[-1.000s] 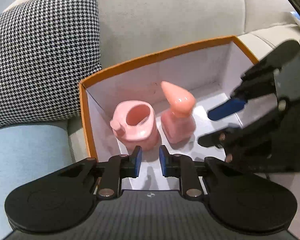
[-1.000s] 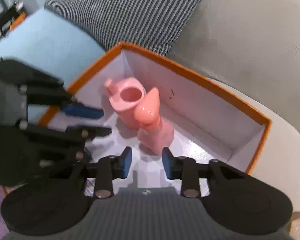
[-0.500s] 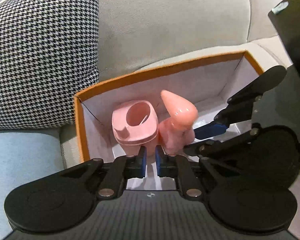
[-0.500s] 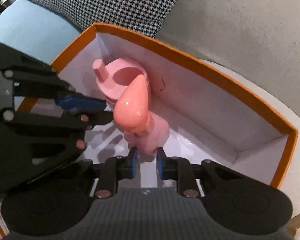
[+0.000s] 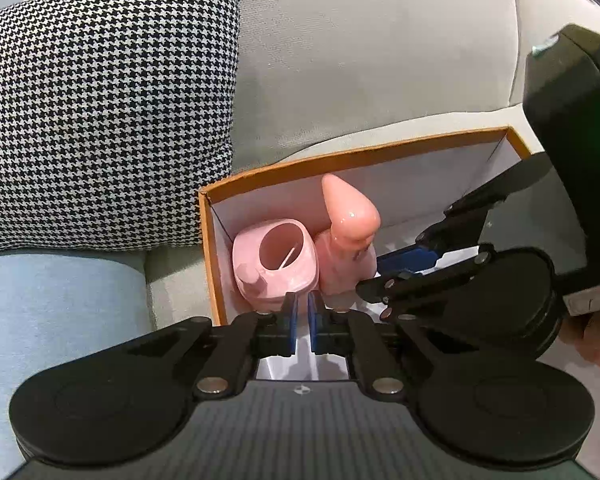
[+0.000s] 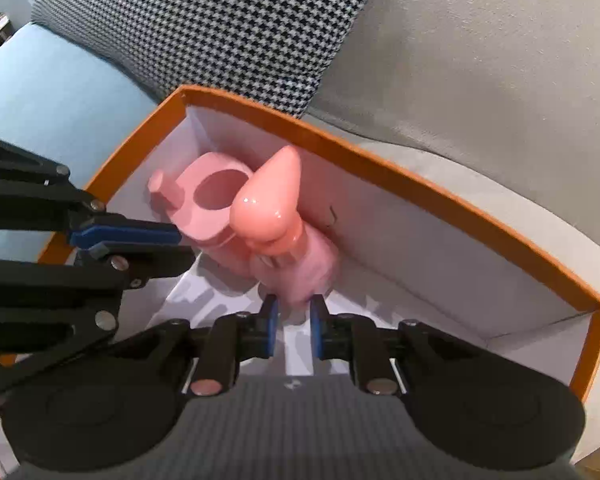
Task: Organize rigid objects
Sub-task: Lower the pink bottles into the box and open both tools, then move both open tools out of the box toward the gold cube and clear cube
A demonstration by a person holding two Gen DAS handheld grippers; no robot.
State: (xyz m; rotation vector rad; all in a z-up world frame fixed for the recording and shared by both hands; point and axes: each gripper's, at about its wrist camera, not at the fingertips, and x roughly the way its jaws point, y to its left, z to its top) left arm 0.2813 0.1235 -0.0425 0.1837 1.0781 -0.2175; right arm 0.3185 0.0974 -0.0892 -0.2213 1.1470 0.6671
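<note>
I see the pink open-topped ceramic cup and pink cone-capped bottle touching in the back-left corner of the orange-rimmed white box. My left gripper is nearly closed, empty. My right gripper stands slightly parted at the bottle's base.

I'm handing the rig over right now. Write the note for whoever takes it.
Left gripper: nearly shut, empty, by the pink cup.
Right gripper: narrowly open, empty, at the base of the pink bottle.
Both pieces stand upright, side by side, in the far left corner of the orange box on the sofa.
Done: both boxed.
Left: back both grippers out; no other items in view.
</note>
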